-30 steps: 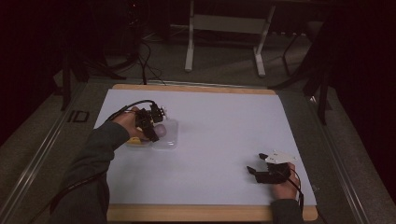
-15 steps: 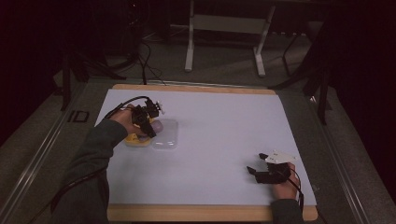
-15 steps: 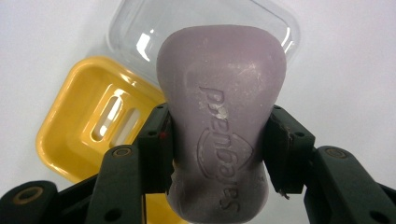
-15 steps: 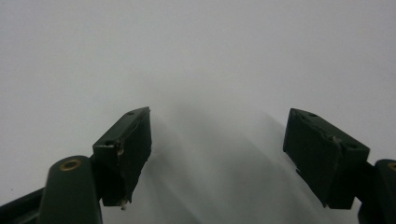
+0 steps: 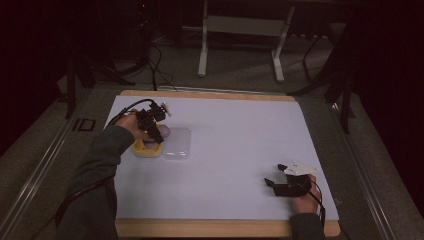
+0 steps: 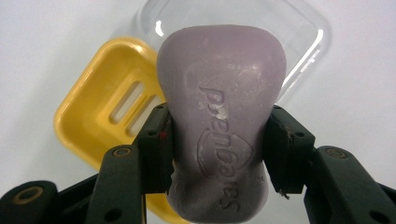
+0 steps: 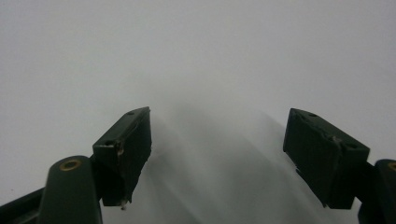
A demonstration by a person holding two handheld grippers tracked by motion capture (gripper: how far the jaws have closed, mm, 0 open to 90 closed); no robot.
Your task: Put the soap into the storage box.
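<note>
Left gripper (image 6: 217, 140) clamping purple soap (image 6: 222, 116) above yellow dish (image 6: 100, 121), beside clear lid (image 6: 299, 42); right gripper (image 7: 217, 158) resting spread wide on table (image 5: 240, 150)

Soap (image 6: 220, 116) now over yellow dish (image 6: 105, 119)

Dim lab, white-topped table (image 5: 240, 150), cables (image 5: 155, 60), stands (image 5: 240, 30)

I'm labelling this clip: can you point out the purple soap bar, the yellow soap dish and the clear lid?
purple soap bar (image 6: 222, 88), left gripper view, on its embossed face.
yellow soap dish (image 6: 100, 112), left gripper view, on its slotted floor.
clear lid (image 5: 178, 143), high view, on its middle.
</note>
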